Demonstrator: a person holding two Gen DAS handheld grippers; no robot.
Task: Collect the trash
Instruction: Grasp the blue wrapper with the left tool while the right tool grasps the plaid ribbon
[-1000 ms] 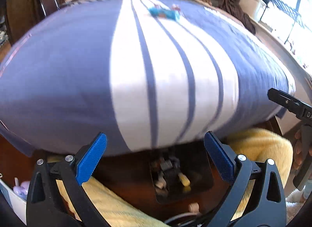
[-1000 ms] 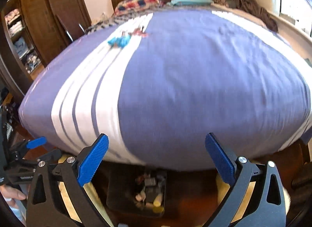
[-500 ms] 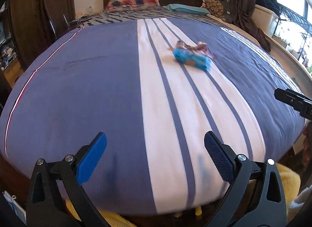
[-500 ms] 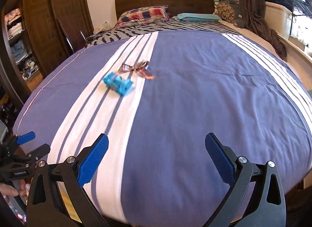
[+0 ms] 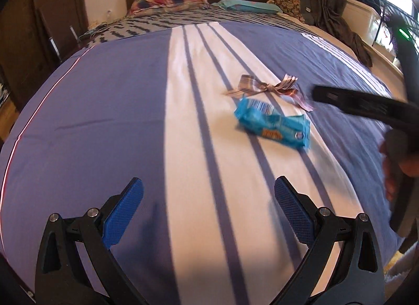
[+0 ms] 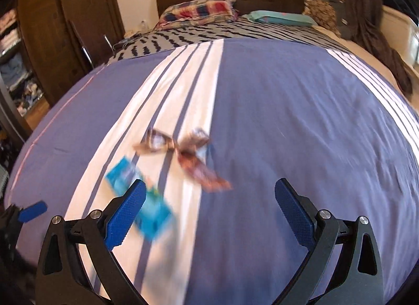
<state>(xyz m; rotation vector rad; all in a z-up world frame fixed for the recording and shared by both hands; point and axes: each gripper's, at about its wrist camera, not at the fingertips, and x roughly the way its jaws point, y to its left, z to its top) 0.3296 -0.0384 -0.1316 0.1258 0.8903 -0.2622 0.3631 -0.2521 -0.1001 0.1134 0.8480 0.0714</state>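
On the bed (image 5: 104, 121), two bits of trash wait — both hand-held grippers wide and empty.
Blue wrapper (image 5: 272, 125) and crinkled ribbon wrapper (image 6: 183, 153) lie mid-frame on the white stripes; right hand-held gripper (image 6: 209, 205) hovers nearest, left hand-held gripper (image 5: 208, 204) lower — spread, I'd guess, for pinching.

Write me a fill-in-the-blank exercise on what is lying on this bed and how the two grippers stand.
1. The snack wrapper lying on the bed cover is ____ in colour.
2. The crumpled ribbon bow lies on the ____ stripe of the cover.
3. The left gripper and the right gripper both have their jaws ____.
4. Between its fingers, each gripper holds ____.

Missing words: blue; white; open; nothing
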